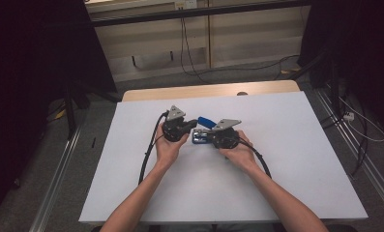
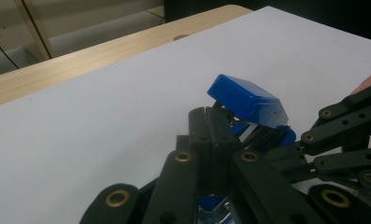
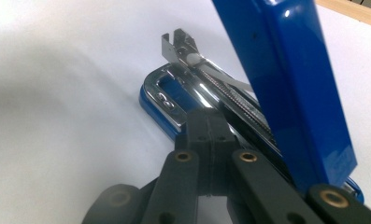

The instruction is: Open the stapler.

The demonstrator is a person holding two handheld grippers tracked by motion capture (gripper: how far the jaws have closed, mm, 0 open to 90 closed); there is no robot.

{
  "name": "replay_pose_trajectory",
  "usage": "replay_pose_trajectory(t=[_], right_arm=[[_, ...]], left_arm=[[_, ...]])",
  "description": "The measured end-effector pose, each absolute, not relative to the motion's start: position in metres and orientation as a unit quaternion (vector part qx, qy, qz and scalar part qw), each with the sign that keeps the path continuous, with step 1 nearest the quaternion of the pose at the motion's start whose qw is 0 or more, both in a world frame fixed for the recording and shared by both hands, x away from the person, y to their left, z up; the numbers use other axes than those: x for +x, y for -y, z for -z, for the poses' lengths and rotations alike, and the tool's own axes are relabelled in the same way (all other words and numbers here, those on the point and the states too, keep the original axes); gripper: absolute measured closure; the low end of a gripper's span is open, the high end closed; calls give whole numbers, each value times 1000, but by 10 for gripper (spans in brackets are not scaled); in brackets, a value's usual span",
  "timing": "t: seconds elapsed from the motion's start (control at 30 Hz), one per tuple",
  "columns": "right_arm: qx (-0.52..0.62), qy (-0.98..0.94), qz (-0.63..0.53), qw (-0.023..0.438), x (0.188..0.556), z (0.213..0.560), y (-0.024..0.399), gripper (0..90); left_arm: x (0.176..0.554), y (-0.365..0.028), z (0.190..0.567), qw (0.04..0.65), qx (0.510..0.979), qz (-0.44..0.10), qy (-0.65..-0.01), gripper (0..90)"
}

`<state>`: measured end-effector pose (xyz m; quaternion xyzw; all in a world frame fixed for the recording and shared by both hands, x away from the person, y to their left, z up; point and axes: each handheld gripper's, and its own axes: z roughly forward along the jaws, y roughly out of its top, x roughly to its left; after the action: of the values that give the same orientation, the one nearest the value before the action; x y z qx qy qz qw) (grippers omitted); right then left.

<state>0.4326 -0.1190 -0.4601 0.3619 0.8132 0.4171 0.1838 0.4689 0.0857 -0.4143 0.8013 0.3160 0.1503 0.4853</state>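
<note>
Blue stapler (image 1: 202,130) (lid raised) sits on the table (image 1: 296,159) between both closed grippers.

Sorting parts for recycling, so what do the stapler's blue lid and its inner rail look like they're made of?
Blue lid: likely moulded plastic, glossy with soft highlights. Inner rail: apparently bright plated steel, mirror-like with sharp folded edges.

My work rests on a white tabletop (image 1: 286,159) — past its far edge runs a light wooden strip (image 1: 180,92), then grey floor (image 1: 73,159) with dark cables (image 1: 189,63) trailing.
</note>
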Motion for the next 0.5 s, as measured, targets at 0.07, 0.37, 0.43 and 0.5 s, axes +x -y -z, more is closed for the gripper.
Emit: replay_pose_trajectory(t=[0.07, 0.37, 0.43, 0.5], right_arm=[[361, -813, -418, 182, 433, 460, 119, 900], [348, -809, -431, 195, 432, 453, 121, 900], [347, -808, -434, 195, 430, 450, 120, 900], [344, -806, -438, 199, 428, 448, 119, 900]], left_arm=[[469, -86, 415, 485, 802, -151, -315, 900], [469, -86, 415, 483, 802, -150, -317, 900], [469, -86, 415, 485, 801, -149, -317, 900], [470, -86, 415, 484, 801, -150, -318, 900]])
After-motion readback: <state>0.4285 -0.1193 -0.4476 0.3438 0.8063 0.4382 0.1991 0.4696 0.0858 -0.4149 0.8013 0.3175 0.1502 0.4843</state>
